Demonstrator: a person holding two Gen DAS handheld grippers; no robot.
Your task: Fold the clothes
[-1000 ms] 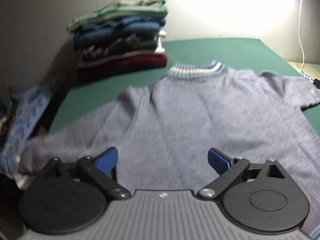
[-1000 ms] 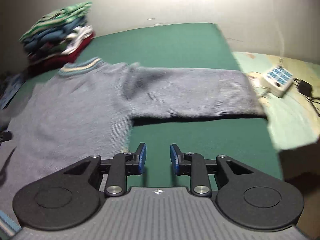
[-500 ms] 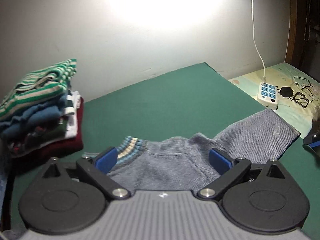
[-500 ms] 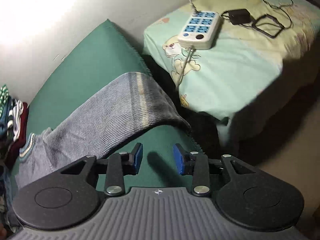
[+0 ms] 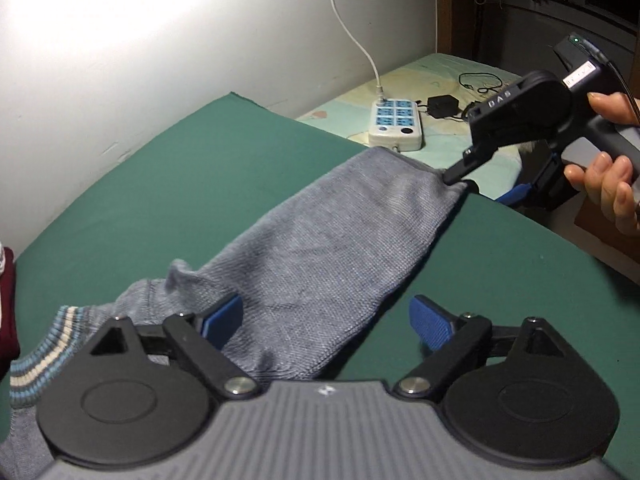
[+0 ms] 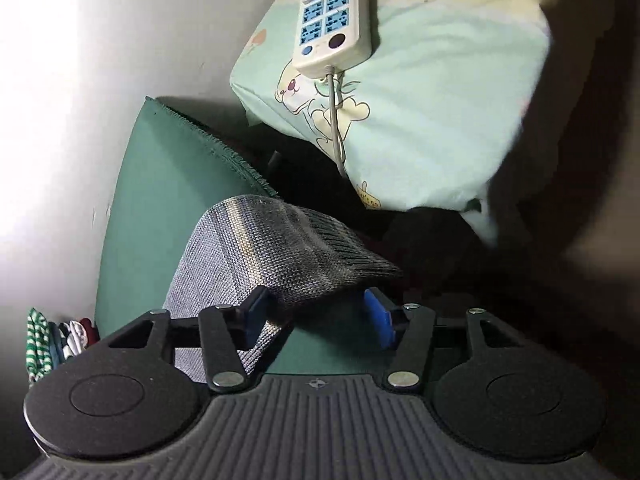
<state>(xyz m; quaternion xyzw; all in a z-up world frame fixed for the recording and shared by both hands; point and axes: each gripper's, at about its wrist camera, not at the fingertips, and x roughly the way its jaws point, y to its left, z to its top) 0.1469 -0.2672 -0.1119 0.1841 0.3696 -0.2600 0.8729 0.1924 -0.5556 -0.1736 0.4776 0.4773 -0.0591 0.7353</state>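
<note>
Two views: left gripper [image 5: 326, 318] closing, wide over sleeve [image 5: 320, 248]; only right gripper [image 6: 316, 318] view shows cuff between opening jaws.

Sweater [image 5: 320, 248] body beyond frame edge

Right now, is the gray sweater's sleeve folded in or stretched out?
Stretched out. The sleeve lies flat across the green table, its cuff hanging over the table's edge.

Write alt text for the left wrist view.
A grey sweater sleeve lies across a green table cover, its shoulder end between the closing left claw. The opening right claw meets the cuff; a power strip sits behind.
</note>
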